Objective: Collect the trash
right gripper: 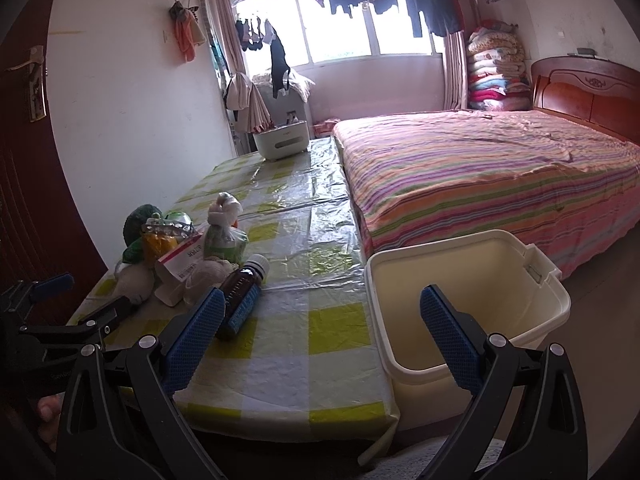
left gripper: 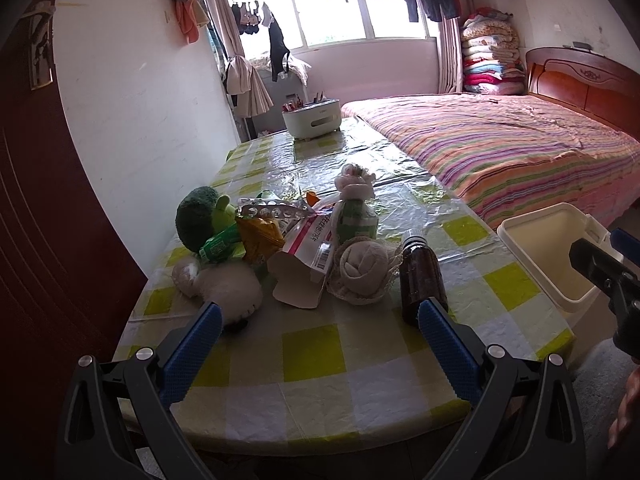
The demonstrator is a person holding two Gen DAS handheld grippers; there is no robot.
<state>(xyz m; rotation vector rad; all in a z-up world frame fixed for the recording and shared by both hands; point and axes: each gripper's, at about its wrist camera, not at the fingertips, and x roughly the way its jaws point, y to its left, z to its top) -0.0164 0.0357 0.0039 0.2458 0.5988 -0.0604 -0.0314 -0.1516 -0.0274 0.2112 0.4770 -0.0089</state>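
A pile of trash lies on the checked table point(left gripper: 312, 352): a brown medicine bottle point(left gripper: 422, 276), a torn white carton point(left gripper: 308, 260), an orange wrapper point(left gripper: 258, 236), blister packs point(left gripper: 272, 210) and a tied plastic bag point(left gripper: 354, 208). Plush toys point(left gripper: 200, 216) lie among them. A cream bin point(right gripper: 472, 292) stands at the table's right edge. My left gripper point(left gripper: 320, 328) is open and empty, short of the pile. My right gripper point(right gripper: 320, 316) is open and empty over the table edge, with the bottle point(right gripper: 242, 296) by its left finger.
A white tissue box point(left gripper: 312, 120) stands at the table's far end. A bed with a striped sheet point(left gripper: 500, 144) runs along the table's right side. A dark red door point(left gripper: 40, 220) is at the left. The wall borders the table's left.
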